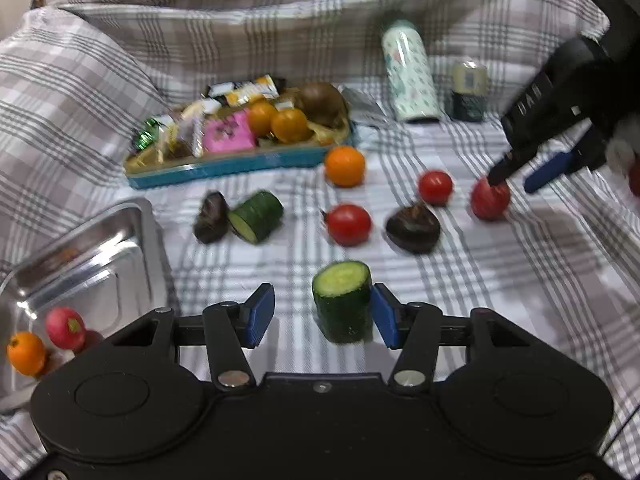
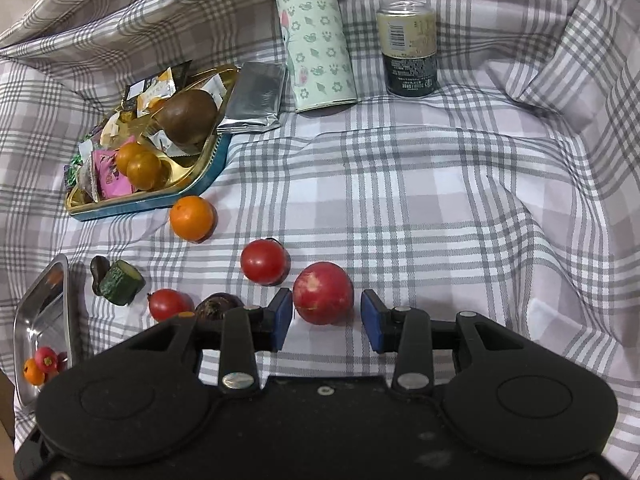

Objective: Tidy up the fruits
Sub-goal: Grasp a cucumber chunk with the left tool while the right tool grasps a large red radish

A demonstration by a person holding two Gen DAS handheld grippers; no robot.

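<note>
Checked grey-and-white cloth spread across the whole scene, rumpled at the edges.

Left claw open, blue pads apart, with an upright cucumber chunk between them, just beside the right-hand pad; whether touching cannot be told. Steel tray at 9 o'clock from that claw, holding a small orange and a pink-red radish.

Right claw open, pads on either side of a red radish, with gaps visible on both sides, not gripping it.

Loose on the cloth, toward 10 and 11 o'clock of the right claw: a tomato, an orange, a second tomato, a dark chestnut-like piece, and a second cucumber chunk lying beside another dark piece.

Farther off at 10 o'clock, a blue-sided tin packed with wrapped sweets, two small oranges and a brown round fruit. Silver foil packet beside it. At 12 o'clock, a patterned pale-green flask and a can, both upright.
</note>
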